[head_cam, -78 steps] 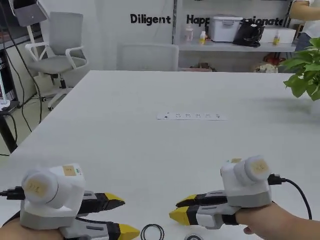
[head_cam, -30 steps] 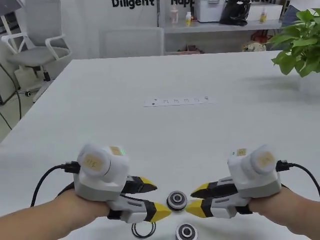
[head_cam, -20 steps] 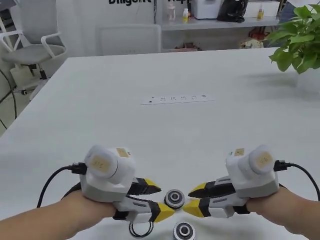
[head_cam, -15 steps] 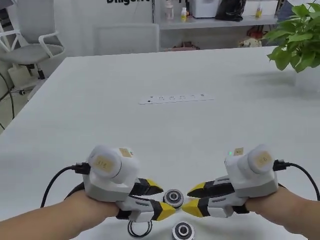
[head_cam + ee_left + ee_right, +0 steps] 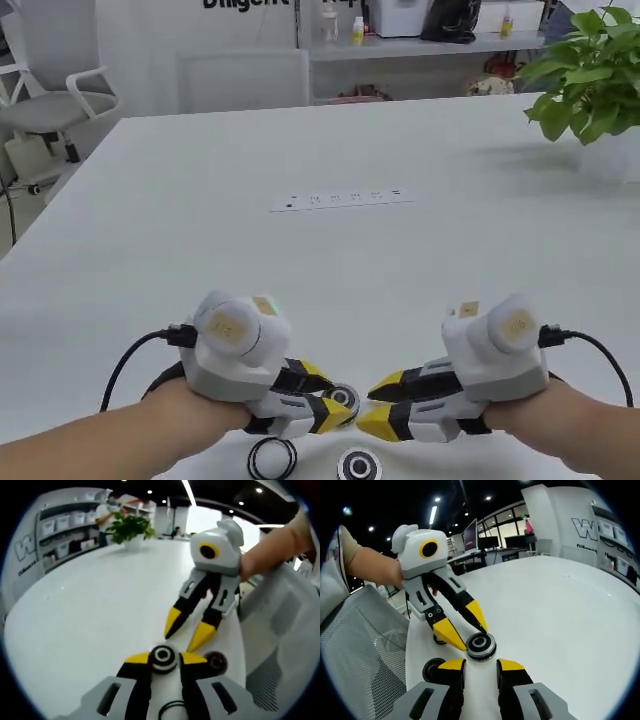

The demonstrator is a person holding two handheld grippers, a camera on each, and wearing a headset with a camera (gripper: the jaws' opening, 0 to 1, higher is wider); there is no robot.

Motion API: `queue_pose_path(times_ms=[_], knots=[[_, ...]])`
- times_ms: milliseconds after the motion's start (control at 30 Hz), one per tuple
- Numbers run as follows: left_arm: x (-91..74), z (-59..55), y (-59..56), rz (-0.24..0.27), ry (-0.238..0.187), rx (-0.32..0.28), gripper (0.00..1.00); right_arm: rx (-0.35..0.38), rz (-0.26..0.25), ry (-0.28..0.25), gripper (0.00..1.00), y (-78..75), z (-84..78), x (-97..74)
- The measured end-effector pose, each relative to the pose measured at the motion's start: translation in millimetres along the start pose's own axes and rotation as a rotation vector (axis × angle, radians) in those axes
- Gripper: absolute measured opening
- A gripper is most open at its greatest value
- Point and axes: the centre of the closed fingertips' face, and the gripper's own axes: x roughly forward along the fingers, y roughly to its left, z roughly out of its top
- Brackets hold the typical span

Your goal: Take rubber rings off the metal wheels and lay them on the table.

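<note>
Head view: one rubber ring [image 5: 271, 459] already lies on the counter [image 5: 300, 250], left hand-held gripper [image 5: 328, 396] clamps a metal wheel [image 5: 345, 398], right hand-held gripper [image 5: 378, 403] gapes empty, second wheel [image 5: 359, 466] awaits.

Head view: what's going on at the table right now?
A person works two handheld grippers over a white table. The left gripper is clamped on a metal wheel; the right gripper, open, points at it from the other side. A second wheel and loose rubber rings lie nearer the person.
</note>
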Motion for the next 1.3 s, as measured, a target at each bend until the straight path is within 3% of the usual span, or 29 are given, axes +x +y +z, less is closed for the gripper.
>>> queue_pose_path(times_ms=[367, 667, 1300], knots=[[1.2, -1.6, 2.2, 0.036, 0.013, 0.064, 0.15, -0.004, -0.006, -0.002, 0.23, -0.8, 0.3, 2.1], [1.4, -1.3, 2.4, 0.057, 0.01, 0.044, 0.14, -0.036, -0.01, -0.013, 0.26, 1.9, 8.8, 8.5], [1.3, -1.7, 3.0, 0.081, -0.01, 0.007, 0.14, -0.137, -0.039, 0.01, 0.29, 2.0, 9.6, 26.4]])
